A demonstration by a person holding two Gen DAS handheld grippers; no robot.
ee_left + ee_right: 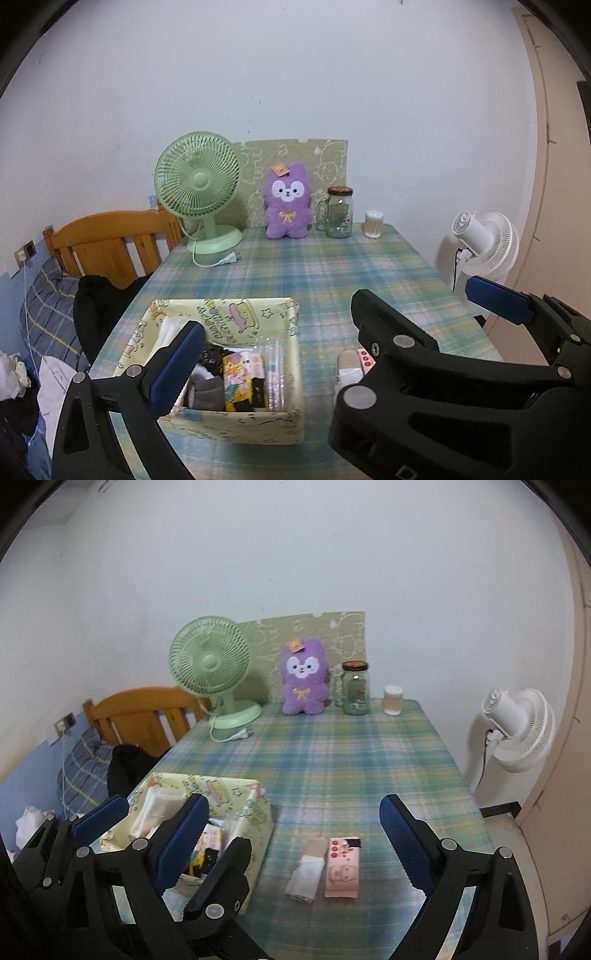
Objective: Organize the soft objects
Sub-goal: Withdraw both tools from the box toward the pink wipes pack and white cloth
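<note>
A yellow cartoon-print box [229, 428] [260, 812] stands near the front left of the plaid table [325, 266]. It holds socks, small packets and white cloth. My left gripper [269, 365] hangs open over the box with nothing between its pads. To its right, my right gripper [295, 805] is open and empty, its left finger overlapping the left gripper. On the table under it lie a pink packet [341, 867] and a white tissue pack [306, 871]. A purple plush toy [286, 201] [304, 677] sits upright at the far edge against the wall.
At the back stand a green desk fan [197, 181] with a loose plug, a glass jar [339, 212] and a cotton-swab tub [373, 223]. A white floor fan [517, 731] is right of the table. A wooden headboard [110, 243] and bedding lie to the left.
</note>
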